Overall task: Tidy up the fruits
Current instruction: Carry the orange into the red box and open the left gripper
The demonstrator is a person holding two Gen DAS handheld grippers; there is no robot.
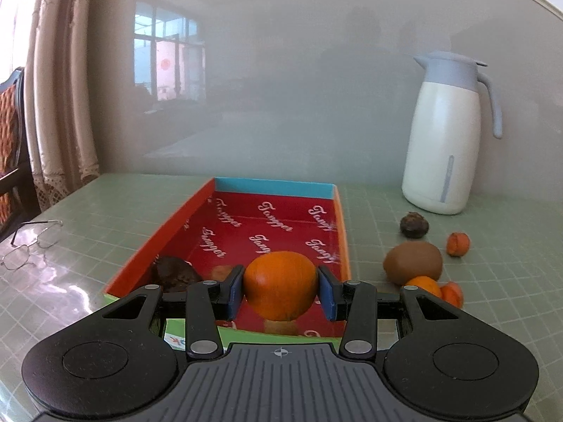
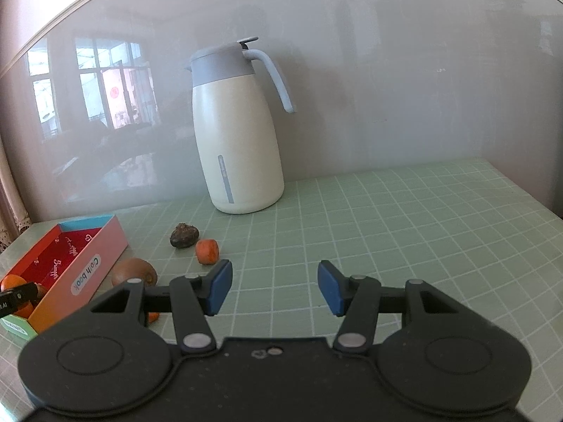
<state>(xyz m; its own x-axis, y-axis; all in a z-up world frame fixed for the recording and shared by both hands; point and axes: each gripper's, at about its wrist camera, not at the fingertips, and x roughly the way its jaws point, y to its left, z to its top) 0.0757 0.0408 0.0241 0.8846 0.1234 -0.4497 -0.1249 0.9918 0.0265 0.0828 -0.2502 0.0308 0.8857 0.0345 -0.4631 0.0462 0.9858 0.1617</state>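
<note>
My left gripper [image 1: 280, 290] is shut on an orange fruit [image 1: 280, 285], held just above the near end of a red-lined cardboard box [image 1: 274, 225]. A dark fruit [image 1: 176, 274] and a small brown one [image 1: 221, 271] lie in the box. Right of the box on the mat lie a kiwi [image 1: 412, 262], a dark round fruit [image 1: 414, 225], a small orange piece [image 1: 458, 243] and two more orange fruits [image 1: 424, 285] by the finger. My right gripper [image 2: 274, 288] stands open over bare mat, right of the kiwi [image 2: 135, 271], dark fruit [image 2: 184, 235] and orange piece [image 2: 207, 250].
A white jug with a grey lid [image 1: 445, 133] stands against the back wall, right of the box. Wire glasses [image 1: 30, 242] lie at the left on the green grid mat [image 2: 404, 228]. Curtains and a chair edge the far left. The box [image 2: 63, 267] shows at the right wrist view's left.
</note>
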